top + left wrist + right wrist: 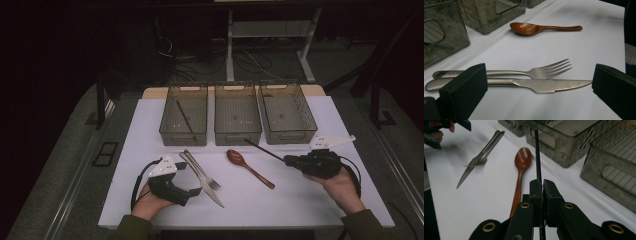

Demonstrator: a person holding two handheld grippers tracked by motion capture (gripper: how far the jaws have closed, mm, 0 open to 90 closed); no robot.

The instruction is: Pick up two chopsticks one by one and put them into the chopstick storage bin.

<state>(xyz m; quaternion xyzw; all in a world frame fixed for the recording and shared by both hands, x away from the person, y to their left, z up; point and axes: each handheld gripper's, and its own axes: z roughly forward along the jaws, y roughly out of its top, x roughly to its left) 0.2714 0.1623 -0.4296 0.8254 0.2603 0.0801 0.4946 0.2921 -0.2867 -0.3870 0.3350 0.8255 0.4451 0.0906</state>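
Fingers of the right gripper are pressing together on a thin black chopstick, holding it near one end while the long free part is pointing toward the middle bin. This stick is looking light, stiff and smooth, so it is probably turning easily inside a grip so far from its middle; a hold nearer the centre would be steadier. A second chopstick is lying in the left bin. The left gripper is keeping its fingers wide around the knife and the fork, not touching them. A wooden spoon is lying on the white surface.
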